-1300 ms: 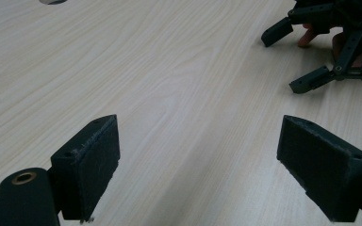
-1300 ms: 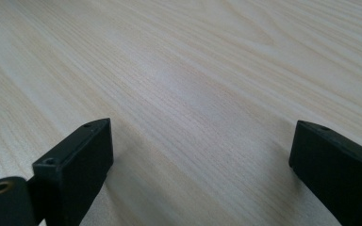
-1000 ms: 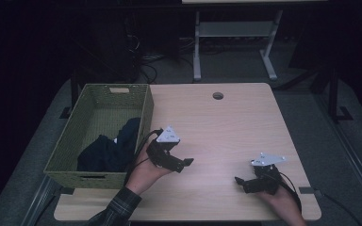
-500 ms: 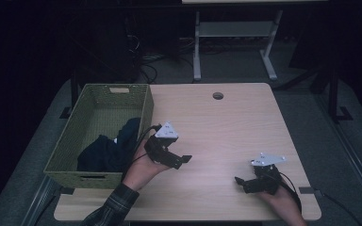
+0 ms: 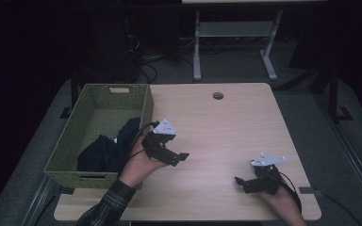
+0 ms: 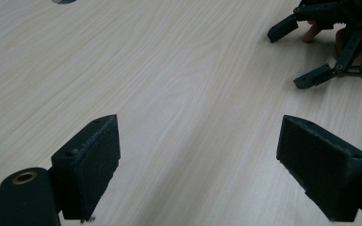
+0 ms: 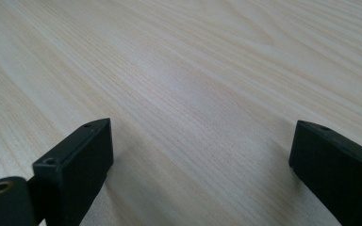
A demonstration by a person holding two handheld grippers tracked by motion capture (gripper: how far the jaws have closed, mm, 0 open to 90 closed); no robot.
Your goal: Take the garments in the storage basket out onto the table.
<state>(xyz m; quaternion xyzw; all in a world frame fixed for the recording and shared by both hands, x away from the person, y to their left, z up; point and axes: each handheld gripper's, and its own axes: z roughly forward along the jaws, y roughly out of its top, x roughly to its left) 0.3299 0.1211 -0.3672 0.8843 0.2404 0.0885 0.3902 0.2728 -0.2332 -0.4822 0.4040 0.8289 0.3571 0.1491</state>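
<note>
Left claw (image 5: pixel 185 156), jaws wide and empty, hovers over the table (image 5: pixel 226 127) beside the green basket (image 5: pixel 66 155) at left of frame, where dark clothes (image 5: pixel 104 151) lie. Right claw (image 5: pixel 238 181), also wide, rests lower right. Likely next: reaching into the basket.
</note>
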